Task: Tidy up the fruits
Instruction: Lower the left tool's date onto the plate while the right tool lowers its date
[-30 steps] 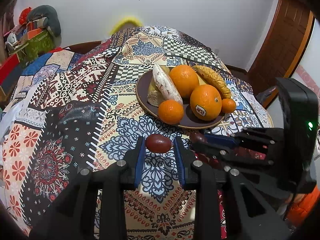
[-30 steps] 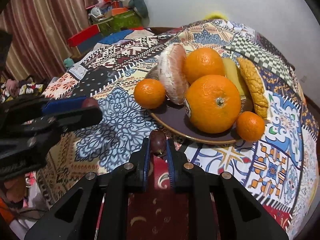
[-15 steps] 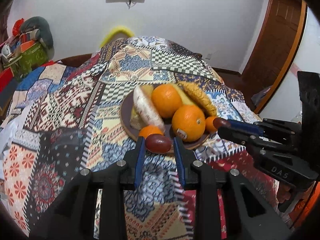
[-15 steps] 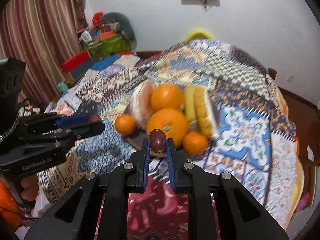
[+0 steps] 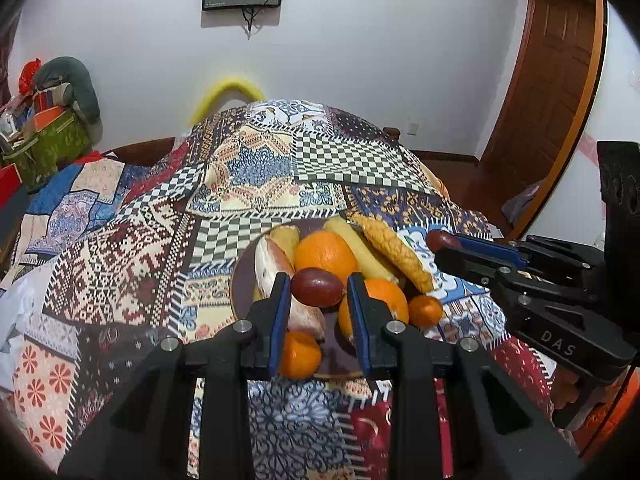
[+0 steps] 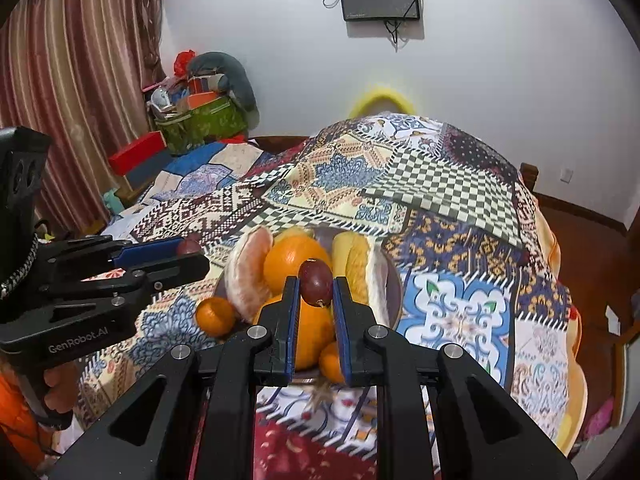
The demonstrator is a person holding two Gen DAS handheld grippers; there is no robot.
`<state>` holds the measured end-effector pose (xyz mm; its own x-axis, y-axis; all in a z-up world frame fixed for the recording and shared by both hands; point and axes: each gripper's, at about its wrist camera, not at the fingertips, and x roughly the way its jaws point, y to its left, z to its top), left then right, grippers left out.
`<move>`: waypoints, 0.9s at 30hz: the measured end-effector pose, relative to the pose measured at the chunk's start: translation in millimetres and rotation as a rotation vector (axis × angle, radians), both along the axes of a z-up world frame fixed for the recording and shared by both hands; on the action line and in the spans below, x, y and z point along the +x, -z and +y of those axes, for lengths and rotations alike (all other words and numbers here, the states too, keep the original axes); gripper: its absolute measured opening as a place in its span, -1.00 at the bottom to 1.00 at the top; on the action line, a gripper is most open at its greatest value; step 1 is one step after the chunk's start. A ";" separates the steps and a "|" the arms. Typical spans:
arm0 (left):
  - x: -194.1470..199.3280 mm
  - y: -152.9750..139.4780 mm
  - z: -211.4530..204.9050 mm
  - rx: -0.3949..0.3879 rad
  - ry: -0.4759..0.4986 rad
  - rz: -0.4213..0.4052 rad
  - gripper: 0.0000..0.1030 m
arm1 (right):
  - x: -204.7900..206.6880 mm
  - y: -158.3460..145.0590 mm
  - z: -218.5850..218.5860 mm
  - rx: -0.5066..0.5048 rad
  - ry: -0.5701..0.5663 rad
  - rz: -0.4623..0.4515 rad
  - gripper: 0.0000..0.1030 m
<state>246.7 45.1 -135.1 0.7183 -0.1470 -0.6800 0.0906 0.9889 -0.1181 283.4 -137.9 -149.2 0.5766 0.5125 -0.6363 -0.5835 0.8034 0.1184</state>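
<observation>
Grippers each hold a small dark red fruit above the plate. The left gripper (image 5: pixel 318 286) is closed narrowly on a plum (image 5: pixel 317 286) lying sideways between its pads; the right gripper (image 6: pixel 316 286) pinches a second plum (image 6: pixel 316 283) standing on end, stalk down.

To place them well, I judge each should be lowered into a gap between fruits, not onto a rounded orange (image 5: pixel 326 250), and released only once it rests, one gripper at a time so they do not collide.

The plate (image 5: pixel 240 284) sits on the patterned cloth (image 5: pixel 256 164), towards its near edge. Fingers hide much of the plate, so free spots are hard to judge. Whether the cloth covers a counter or a bed is unclear.
</observation>
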 end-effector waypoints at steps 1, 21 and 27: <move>3.4 0.5 0.8 -0.002 -0.001 -0.001 -0.44 | 2.1 1.1 0.6 -0.002 -0.002 0.001 -0.70; 35.6 35.0 -1.5 0.009 0.008 0.078 -0.42 | 24.1 26.5 14.7 -0.053 -0.025 0.031 -0.70; 35.7 36.1 -0.4 0.012 -0.002 0.073 -0.26 | 23.2 32.8 18.3 -0.087 -0.041 0.041 -0.68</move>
<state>282.4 44.7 -171.2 0.6671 -0.1366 -0.7324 0.0798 0.9905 -0.1121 306.5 -119.6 -182.0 0.5285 0.4771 -0.7021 -0.6123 0.7872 0.0741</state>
